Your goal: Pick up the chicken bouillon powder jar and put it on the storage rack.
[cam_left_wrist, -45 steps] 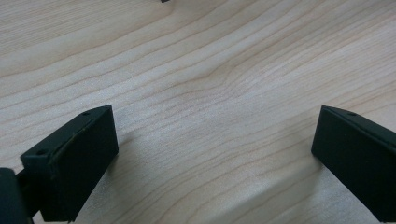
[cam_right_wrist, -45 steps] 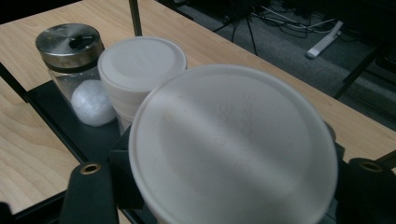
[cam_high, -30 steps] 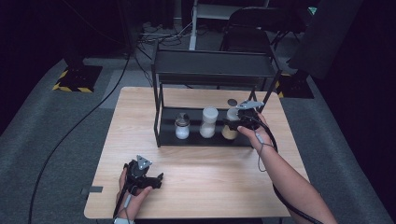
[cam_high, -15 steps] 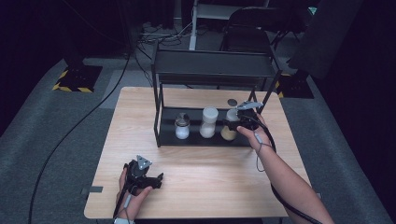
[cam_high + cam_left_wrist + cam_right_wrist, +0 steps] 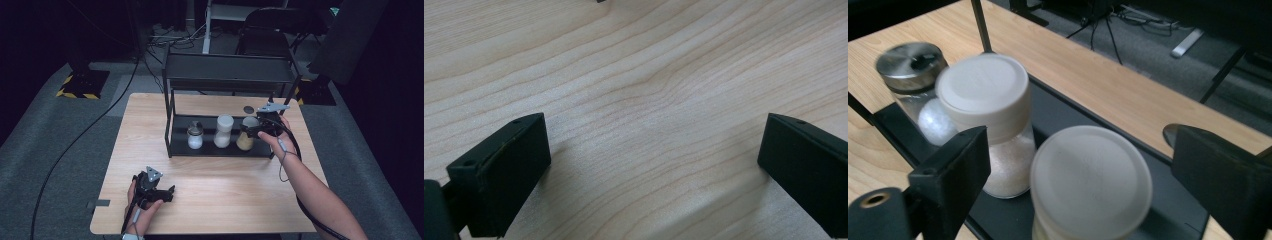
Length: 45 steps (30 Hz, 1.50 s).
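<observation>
Since the earlier frame, the right gripper [image 5: 248,131] has lifted a little off the jar with the tan filling [image 5: 245,140], and its jaws have just been opening. In the right gripper view the two blocky, matte black jaws stand wide apart on either side of that jar's round, flat, frosted-white lid [image 5: 1091,178], with clear gaps on both sides, so the jar is released and nothing is gripped. It stands on the lower shelf of the black metal rack [image 5: 180,148], at the rack's three o'clock end.

Just beside it, toward nine o'clock, stands a clear glass jar with a white cap [image 5: 223,131], round-shouldered and filled with white grains [image 5: 1010,165]. Farther toward nine o'clock is a shorter glass shaker with a shiny metal lid [image 5: 194,135]; its brushed steel top shows a dark spot in the right gripper view [image 5: 911,59]. The rack is thin, square-edged tubing with a flat dark tray below and a solid shelf above.

At the table's seven o'clock corner, the left gripper [image 5: 156,192] rests in the person's hand. Its chunky black jaws are spread wide over bare, pale wood [image 5: 649,75] with wavy, fine grain, holding nothing. A grey, three-cornered plate [image 5: 153,174] caps it.
</observation>
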Tool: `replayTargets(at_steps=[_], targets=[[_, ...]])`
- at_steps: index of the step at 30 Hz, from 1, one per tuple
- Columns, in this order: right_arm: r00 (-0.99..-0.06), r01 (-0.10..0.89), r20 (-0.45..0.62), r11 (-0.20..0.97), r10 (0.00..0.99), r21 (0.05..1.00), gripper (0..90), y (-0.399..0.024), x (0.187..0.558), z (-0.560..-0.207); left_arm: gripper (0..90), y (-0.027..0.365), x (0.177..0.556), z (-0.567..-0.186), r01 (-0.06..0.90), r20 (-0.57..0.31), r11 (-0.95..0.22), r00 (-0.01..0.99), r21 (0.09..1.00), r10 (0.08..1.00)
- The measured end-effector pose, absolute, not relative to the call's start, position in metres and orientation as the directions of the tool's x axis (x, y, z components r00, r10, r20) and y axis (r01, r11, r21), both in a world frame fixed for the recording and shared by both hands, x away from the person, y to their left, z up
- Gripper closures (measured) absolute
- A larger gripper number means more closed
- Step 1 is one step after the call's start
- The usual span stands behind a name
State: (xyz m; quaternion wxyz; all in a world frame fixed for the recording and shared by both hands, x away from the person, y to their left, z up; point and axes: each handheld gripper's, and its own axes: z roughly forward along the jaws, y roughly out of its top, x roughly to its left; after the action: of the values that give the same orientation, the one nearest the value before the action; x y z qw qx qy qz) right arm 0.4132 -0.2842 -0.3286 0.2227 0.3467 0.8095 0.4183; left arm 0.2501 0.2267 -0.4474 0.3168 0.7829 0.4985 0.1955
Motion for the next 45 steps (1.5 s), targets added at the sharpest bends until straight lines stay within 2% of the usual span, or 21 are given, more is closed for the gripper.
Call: replayTargets(at_steps=[4, 21, 33, 45], targets=[[-0.645, 0.367, -0.073, 0.392, 0.761, 0.844, 5.4, -0.285, 0.397, -0.32, 0.5, 0.227, 0.25, -0.448, 0.657, -0.01, -0.301, 0.426, 0.691, 0.905], [-0.675, 0.329, -0.08, 0.397, 0.733, 0.857, 3.9, -0.304, 0.346, -0.303, 0.4, 0.227, 0.25, -0.447, 0.657, -0.009, -0.302, 0.426, 0.69, 0.905], [-0.68, 0.328, -0.078, 0.398, 0.729, 0.857, 2.4, -0.317, 0.318, -0.307, 0.4, 0.226, 0.25, -0.447, 0.657, -0.01, -0.301, 0.425, 0.691, 0.905], [-0.675, 0.311, -0.106, 0.412, 0.731, 0.857, 2.1, -0.319, 0.298, -0.326, 0.4, 0.226, 0.25, -0.447, 0.657, -0.01, -0.3, 0.424, 0.691, 0.906]])
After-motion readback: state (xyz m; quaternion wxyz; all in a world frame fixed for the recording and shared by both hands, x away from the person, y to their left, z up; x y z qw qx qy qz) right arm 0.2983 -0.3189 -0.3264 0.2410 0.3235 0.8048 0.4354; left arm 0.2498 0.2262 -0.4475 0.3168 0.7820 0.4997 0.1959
